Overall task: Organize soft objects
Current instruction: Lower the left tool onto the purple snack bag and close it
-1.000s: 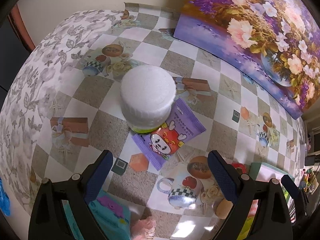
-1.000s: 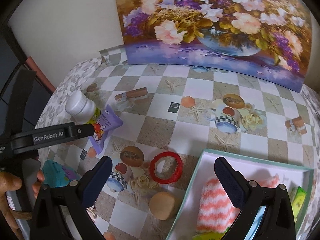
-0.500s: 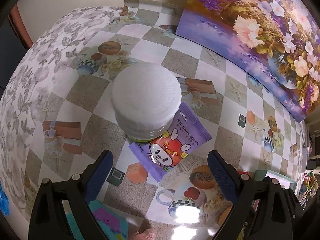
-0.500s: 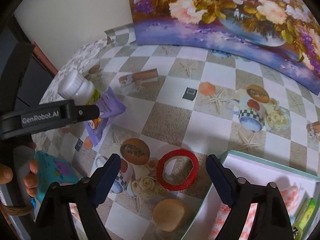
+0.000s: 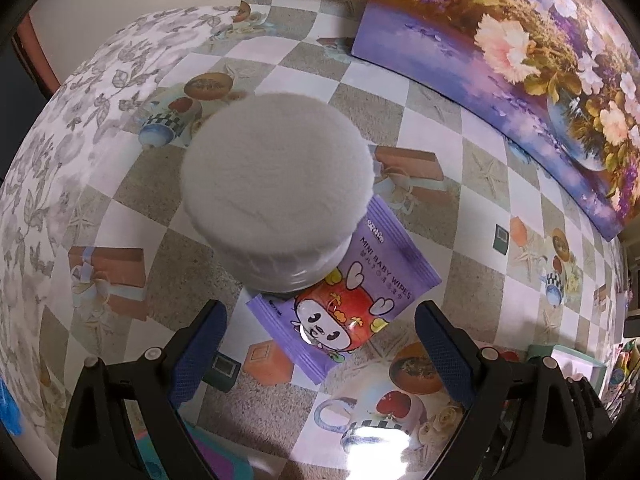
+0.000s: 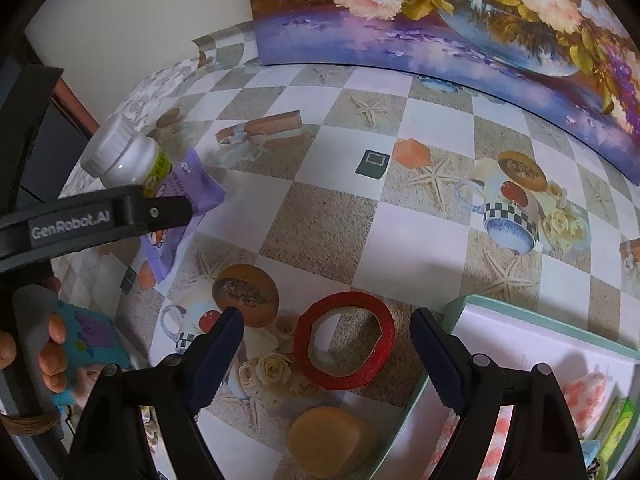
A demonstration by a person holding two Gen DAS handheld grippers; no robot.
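A purple baby wipes packet [image 5: 348, 304] lies on the checked tablecloth, its far end tucked against a white-capped bottle [image 5: 276, 176]. My left gripper [image 5: 320, 320] hangs open just above the packet's near end, touching nothing. In the right wrist view a red fabric ring [image 6: 344, 340] lies flat between the fingers of my right gripper [image 6: 327, 320], which is open with its pads clear of the ring. A tan round pad [image 6: 332, 436] sits just nearer than the ring. The packet [image 6: 192, 188] and bottle [image 6: 124, 156] show at the left behind the left gripper's finger [image 6: 160, 212].
A teal-rimmed white box [image 6: 520, 316] at the lower right holds an orange-striped fluffy piece [image 6: 584, 392] and a green item [image 6: 620, 420]. A teal and purple item [image 6: 92, 336] lies by a person's hand [image 6: 52, 360]. A flower painting [image 6: 440, 20] leans at the back. The table's edge curves along the left.
Both grippers have come down closer to the table. The bottle and packet loom larger under the left one. The right one's jaws narrowed slightly and now straddle the red ring.
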